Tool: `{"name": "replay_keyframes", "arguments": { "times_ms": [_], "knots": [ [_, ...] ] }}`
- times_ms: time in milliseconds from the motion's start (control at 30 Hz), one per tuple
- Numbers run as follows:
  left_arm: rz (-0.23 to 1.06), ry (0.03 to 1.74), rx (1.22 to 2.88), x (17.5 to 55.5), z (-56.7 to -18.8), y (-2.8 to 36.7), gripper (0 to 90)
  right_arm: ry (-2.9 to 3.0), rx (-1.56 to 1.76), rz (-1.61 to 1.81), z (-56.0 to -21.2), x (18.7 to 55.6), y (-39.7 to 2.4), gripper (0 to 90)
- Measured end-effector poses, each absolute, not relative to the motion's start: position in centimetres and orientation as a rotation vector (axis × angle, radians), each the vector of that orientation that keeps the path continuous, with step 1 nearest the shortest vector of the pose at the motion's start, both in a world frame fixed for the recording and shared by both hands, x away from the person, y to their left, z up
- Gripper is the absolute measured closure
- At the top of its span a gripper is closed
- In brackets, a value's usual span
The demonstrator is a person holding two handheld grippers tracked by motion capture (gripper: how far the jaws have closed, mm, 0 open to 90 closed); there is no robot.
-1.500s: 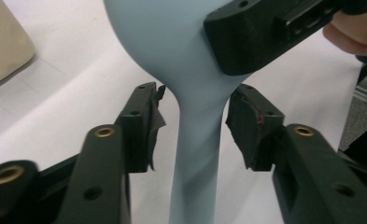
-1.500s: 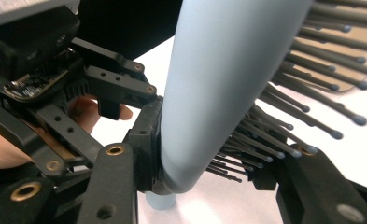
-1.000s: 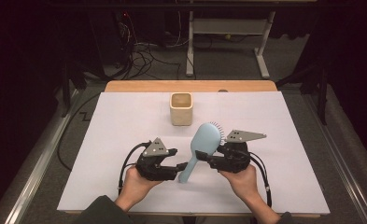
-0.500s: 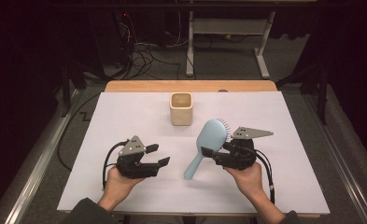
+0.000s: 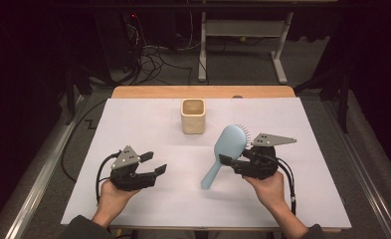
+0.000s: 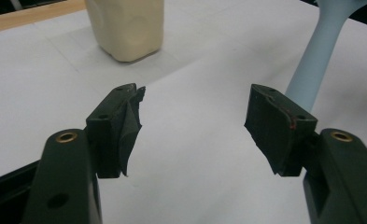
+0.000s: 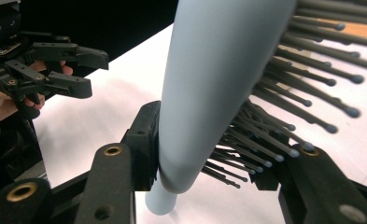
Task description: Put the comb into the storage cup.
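Note:
A light blue hairbrush [image 5: 229, 143] is held above the white sheet, its handle [image 5: 212, 176] slanting down to the left and its bristles [image 7: 307, 93] facing right. My right gripper [image 5: 229, 163] is shut on the brush where head and handle meet [image 7: 204, 93]. My left gripper [image 5: 154, 163] hovers at the left, apart from the brush. Its jaws have just been opening and stand open [image 6: 195, 123] with nothing between them. The brush handle [image 6: 314, 56] shows beyond its right jaw.
A cream square cup [image 5: 193, 116] stands upright at the back middle of the white sheet [image 5: 133, 124], also seen as the cup [image 6: 127, 25] ahead of the left gripper. The wooden table edge [image 5: 203, 92] runs behind; cables and a desk frame lie on the floor beyond.
My left gripper has let go of the brush handle and drawn away to the left, jaws wider. The right gripper keeps the brush, now a little farther right.

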State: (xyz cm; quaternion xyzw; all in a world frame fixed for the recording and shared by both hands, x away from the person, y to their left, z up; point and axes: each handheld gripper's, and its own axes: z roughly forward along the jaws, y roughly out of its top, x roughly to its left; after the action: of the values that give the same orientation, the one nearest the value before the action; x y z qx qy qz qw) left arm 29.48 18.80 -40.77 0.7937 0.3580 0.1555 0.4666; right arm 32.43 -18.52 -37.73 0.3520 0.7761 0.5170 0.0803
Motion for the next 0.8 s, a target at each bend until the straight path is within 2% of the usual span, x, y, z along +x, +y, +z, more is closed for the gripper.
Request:
{"name": "replay_keyframes", "arguments": {
  "times_ms": [800],
  "knots": [
    [0.457,0.968,1.891,28.6,-42.3,23.0,35.1,2.304,1.066,1.489,-36.8,32.7,-20.2,54.3]
  ]
}}
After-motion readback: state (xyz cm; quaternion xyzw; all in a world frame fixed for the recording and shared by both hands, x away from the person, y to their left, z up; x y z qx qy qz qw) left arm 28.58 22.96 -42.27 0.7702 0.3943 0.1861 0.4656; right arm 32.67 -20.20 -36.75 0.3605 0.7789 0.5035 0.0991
